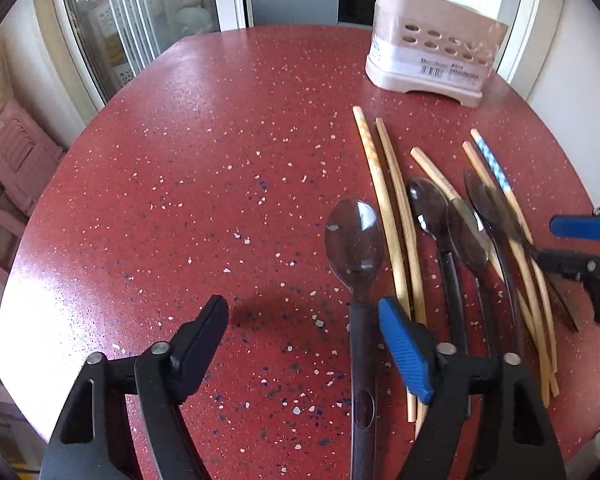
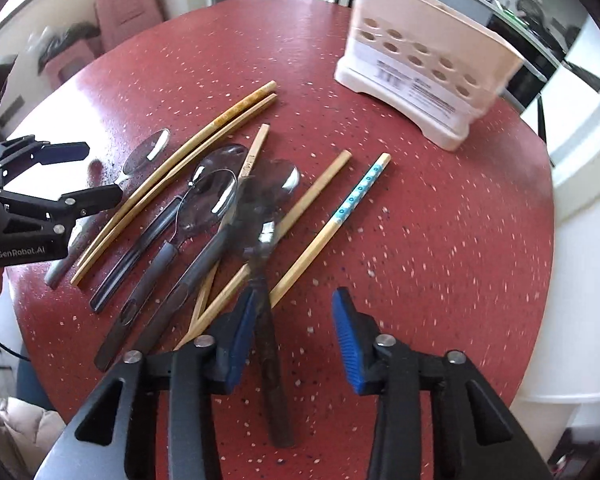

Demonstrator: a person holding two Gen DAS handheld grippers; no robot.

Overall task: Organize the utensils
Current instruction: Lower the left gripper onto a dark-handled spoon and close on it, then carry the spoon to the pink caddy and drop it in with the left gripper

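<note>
we've got the spoons (image 2: 216,196) and chopsticks (image 2: 188,160) piled loose on the red worktop (image 1: 204,168), with the pink holder (image 2: 428,80) standing well apart at the far edge. left gripper (image 1: 304,344) jaws spread beside one spoon handle. right gripper (image 2: 296,340) jaws released too, maybe brushing a blurry spoon.

Right gripper (image 2: 296,334) open over spoons (image 2: 212,200), chopsticks (image 2: 340,216).

I see bright daylight from the windows (image 1: 112,32) glaring white off the counter (image 1: 36,288). Fisheye bending darkens the corners. Right view is motion-blurred, especially the caddy (image 2: 432,68).
</note>
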